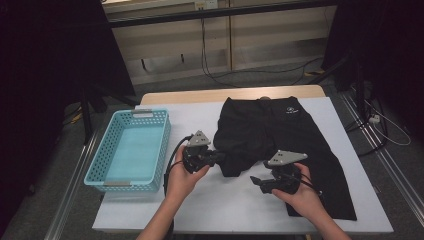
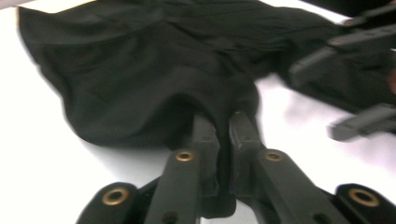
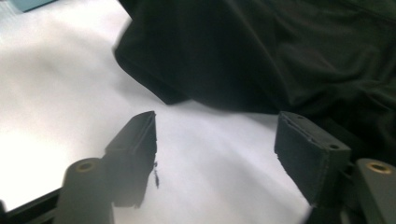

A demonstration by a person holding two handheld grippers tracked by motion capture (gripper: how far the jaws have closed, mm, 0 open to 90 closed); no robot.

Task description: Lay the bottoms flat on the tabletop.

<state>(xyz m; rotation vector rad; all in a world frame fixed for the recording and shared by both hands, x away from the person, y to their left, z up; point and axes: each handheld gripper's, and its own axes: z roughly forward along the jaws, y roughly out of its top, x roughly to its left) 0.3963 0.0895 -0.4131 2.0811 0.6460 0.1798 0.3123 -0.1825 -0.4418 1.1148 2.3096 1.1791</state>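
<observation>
High view: a pair of black shorts (image 1: 280,135) lies spread on the right half of the white table (image 1: 200,200), waistband at the far edge; the near right leg is partly covered by the person's right hand (image 1: 300,195). The left gripper (image 1: 217,156) sits at the near left hem, where the dark jaws merge with the cloth. In the left gripper view its jaws are pressed nearly together, pinching a fold of the shorts (image 2: 154,74) between them; the pinched fabric hides the pad tips. The right gripper (image 1: 256,181) hovers over bare table just near of the shorts, jaws spread with nothing between them, as the right gripper view (image 3: 215,140) shows. A turquoise basket (image 1: 111,145) stands to the left, its near rim cut by the left gripper's cable.
</observation>
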